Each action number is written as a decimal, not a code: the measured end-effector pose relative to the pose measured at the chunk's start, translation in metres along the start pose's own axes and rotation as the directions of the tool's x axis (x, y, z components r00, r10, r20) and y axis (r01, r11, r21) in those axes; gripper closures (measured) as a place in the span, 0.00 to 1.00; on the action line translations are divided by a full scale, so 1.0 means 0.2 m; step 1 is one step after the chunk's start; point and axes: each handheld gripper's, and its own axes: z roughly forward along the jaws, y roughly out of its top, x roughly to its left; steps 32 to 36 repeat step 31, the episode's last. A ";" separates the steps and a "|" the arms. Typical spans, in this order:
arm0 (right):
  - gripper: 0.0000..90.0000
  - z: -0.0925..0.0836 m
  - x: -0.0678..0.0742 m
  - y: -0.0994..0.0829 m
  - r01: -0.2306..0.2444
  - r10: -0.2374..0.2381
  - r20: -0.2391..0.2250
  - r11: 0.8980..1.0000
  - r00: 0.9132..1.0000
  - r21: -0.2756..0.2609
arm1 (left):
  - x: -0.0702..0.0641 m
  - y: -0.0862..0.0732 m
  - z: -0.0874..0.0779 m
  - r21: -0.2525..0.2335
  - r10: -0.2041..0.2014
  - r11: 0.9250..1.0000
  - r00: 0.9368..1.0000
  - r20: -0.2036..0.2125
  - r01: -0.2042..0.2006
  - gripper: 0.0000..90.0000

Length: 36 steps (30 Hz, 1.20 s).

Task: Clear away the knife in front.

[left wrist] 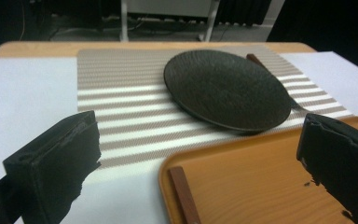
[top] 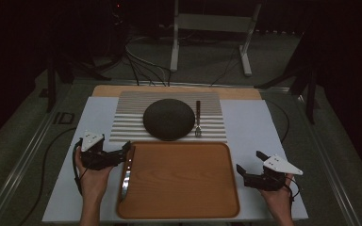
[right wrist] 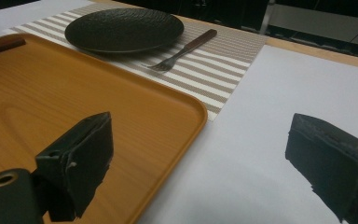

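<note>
Two tongs, left (top: 126, 151) and right (top: 242, 173), hover wide open and empty beside a wooden tray (top: 179, 181) on the counter, a knife (top: 126, 174) along its left edge, likely the next pickup.

Glossy wooden tray (top: 179, 181), matt rough plate (top: 168, 118)

High view overhead, facing forward; 2 tool cameras low, close; all share tray (top: 179, 179), plate (top: 168, 118).

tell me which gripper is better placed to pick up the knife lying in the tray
Left, probably. The left gripper is open right at the tray's left edge, where the knife lies. The right gripper, also open, sits beyond the tray's far side.
</note>
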 end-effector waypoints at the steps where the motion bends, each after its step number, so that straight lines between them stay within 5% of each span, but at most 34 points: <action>1: 0.08 0.00 0.00 0.00 -0.001 0.001 0.001 1.000 1.000 -0.001 | 0.01 0.01 -0.01 -0.007 0.007 1.000 1.000 0.004 -0.007 0.00; 9: 0.08 0.00 0.00 0.00 0.000 0.000 0.000 1.000 1.000 -0.006 | 0.11 0.00 -0.04 -0.056 0.048 0.997 0.999 0.014 -0.047 0.00; 16: 0.08 0.00 0.00 0.00 0.001 -0.001 -0.002 1.000 1.000 -0.010 | 0.12 -0.03 -0.05 -0.065 0.066 0.996 0.998 -0.003 -0.066 0.00; 36: 0.08 -0.01 0.00 0.01 -0.001 0.001 -0.004 1.000 1.000 -0.020 | 0.16 -0.07 -0.07 -0.072 0.022 0.997 0.999 -0.037 -0.025 0.00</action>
